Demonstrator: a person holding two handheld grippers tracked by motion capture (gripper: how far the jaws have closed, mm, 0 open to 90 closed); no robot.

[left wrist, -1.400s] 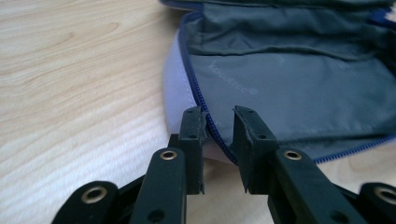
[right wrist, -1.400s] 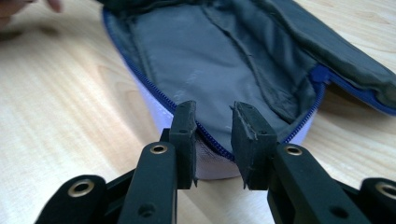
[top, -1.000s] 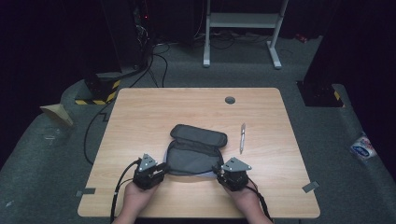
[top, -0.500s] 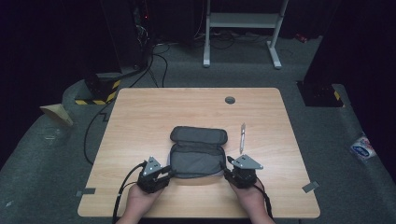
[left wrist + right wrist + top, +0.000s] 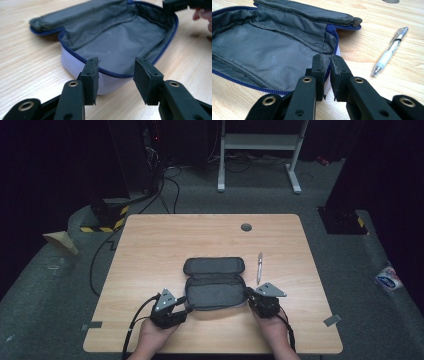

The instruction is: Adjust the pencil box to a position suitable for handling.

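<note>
Black two-jaw left claw (image 5: 186, 308) and right claw (image 5: 248, 294), brass-ringed screw holes, grey three-cornered top plates, trailing black cables

Left tongs (image 5: 186, 308) just opening, jaws apart; right tongs (image 5: 248, 293) just closing, jaws pinched nearly together.

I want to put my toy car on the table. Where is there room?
The far strip between the open grey fabric pencil case and the small round grey hole is bare, and so is the wide left side of the light wooden table. It is crowded near the front edge, beside the case, and by the white pen.
</note>
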